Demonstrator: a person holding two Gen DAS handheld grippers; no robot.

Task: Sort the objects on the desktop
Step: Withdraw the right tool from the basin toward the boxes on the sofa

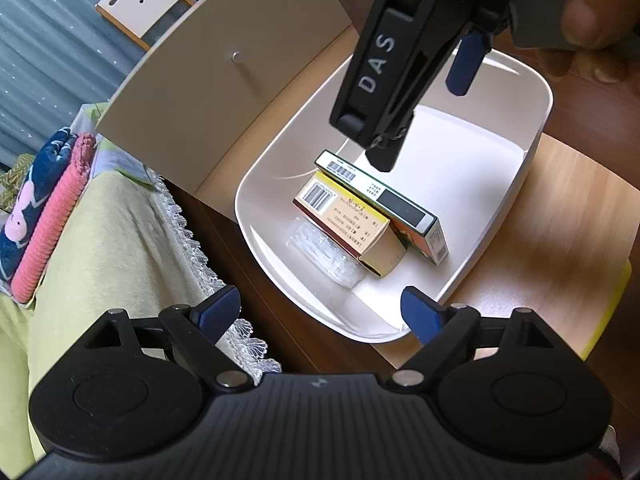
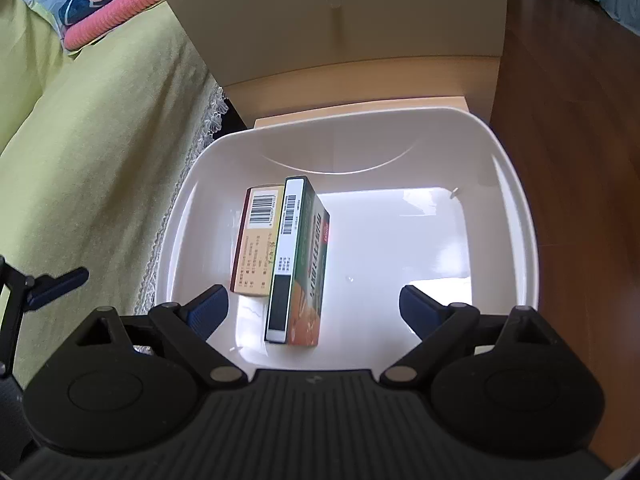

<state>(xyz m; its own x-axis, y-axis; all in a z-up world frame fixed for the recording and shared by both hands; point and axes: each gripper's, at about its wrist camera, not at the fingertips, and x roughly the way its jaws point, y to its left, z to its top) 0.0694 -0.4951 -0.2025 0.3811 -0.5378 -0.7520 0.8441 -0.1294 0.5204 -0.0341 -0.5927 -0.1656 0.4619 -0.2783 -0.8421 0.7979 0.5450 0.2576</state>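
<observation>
A white plastic bin (image 1: 536, 120) stands on a light wooden top. Inside it a tan box with a barcode (image 1: 344, 224) lies against a green box (image 1: 400, 208), with a clear plastic piece (image 1: 320, 256) beside them. My left gripper (image 1: 318, 312) is open at the bin's near rim and holds nothing. My right gripper (image 1: 424, 116) hangs over the bin, held by a hand (image 1: 592, 12). In the right wrist view my right gripper (image 2: 314, 312) is open and empty above the green box (image 2: 308, 264) and the tan box (image 2: 256, 240), inside the bin (image 2: 516, 208).
A beige panel with a small knob (image 1: 236, 56) stands just behind the bin. A bed with a yellow-green cover (image 1: 112, 232), a lace edge and folded fabrics (image 1: 48, 216) lies to the left. Dark wooden floor (image 2: 568, 100) is on the right. One finger of my left gripper (image 2: 60, 283) shows at left.
</observation>
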